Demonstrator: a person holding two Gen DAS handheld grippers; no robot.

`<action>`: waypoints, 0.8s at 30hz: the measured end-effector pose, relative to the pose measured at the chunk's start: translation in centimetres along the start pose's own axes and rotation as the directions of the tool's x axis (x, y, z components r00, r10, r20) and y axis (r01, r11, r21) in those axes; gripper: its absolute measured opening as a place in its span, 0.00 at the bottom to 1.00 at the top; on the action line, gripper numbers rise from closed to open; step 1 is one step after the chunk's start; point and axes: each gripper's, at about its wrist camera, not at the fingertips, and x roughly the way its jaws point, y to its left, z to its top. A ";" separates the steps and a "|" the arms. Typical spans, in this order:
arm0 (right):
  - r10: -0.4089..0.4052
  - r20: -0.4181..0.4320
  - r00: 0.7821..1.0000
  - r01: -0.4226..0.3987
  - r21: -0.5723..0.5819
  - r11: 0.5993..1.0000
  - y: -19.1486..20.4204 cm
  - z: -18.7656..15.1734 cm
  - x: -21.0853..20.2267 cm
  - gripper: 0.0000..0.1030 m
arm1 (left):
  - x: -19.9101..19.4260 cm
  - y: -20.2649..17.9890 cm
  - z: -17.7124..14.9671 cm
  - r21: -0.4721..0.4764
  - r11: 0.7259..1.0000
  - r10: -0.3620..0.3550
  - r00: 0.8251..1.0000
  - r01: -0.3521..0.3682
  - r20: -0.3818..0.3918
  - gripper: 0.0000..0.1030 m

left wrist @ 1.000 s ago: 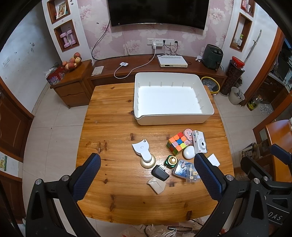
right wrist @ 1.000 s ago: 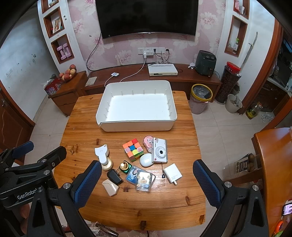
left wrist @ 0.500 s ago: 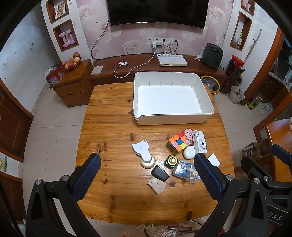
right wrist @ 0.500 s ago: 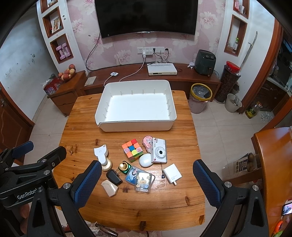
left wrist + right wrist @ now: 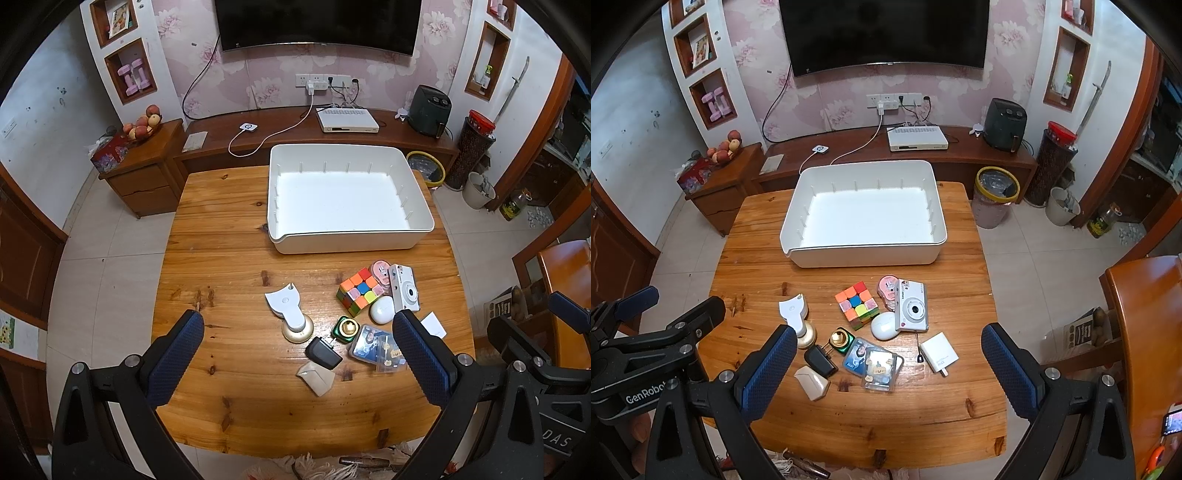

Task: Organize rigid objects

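White plastic, and nothing in it: the bin [image 5: 864, 218] sits at the far half of the wooden bench [image 5: 849, 417], so by my reckoning the sorting has not begun. Everything I have to move lies in a tight cluster nearer to me. Both of my claws hover above the near edge, the left claw [image 5: 295, 350] spread wide and holding nothing, the right claw [image 5: 888, 356] likewise spread and holding nothing.

The crowding is what worries me. The puzzle cube [image 5: 857, 304] touches or nearly touches the white pebble-shaped case [image 5: 884, 325], and the small white camera [image 5: 911, 305] lies partly over the pink round thing [image 5: 887, 291] and against that case. If I come down on the camera with the jaws this wide, a finger could shove its neighbours sideways or pin the pink piece beneath it.

Further down, the clear card boxes [image 5: 873, 363] overlap each other, so a pinch may lift one and drag the other. The black plug adapter [image 5: 820, 360] rests against the green-and-gold tin [image 5: 841, 339]. The white scraper [image 5: 286, 304] leans on a gold disc [image 5: 297, 328]; lifting one could tip the other. The white charger [image 5: 939, 351] stands apart and looks the safest first pick, in my judgement.
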 end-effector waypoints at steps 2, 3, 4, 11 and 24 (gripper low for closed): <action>0.001 -0.002 1.000 -0.001 0.001 1.000 0.0 0.2 -0.1 0.98 | 0.1 0.0 -0.2 0.001 1.000 0.000 1.000 0.000 0.000 0.99; 0.001 -0.002 1.000 -0.001 0.001 1.000 0.0 0.1 0.0 0.98 | 0.1 0.0 -0.2 0.001 1.000 -0.001 1.000 0.001 0.000 0.99; 0.000 -0.001 1.000 0.000 0.001 1.000 0.0 0.3 -0.2 0.98 | -0.1 0.0 0.1 0.000 1.000 0.000 1.000 0.000 -0.001 0.99; 0.000 -0.004 1.000 0.000 0.002 1.000 -0.2 0.3 -0.1 0.98 | 0.5 0.0 -0.5 0.002 1.000 0.000 1.000 0.000 -0.003 0.99; -0.001 -0.019 1.000 0.002 0.018 1.000 -1.6 0.3 0.5 0.98 | 1.5 -1.5 -0.2 0.004 1.000 -0.013 1.000 0.013 -0.015 0.99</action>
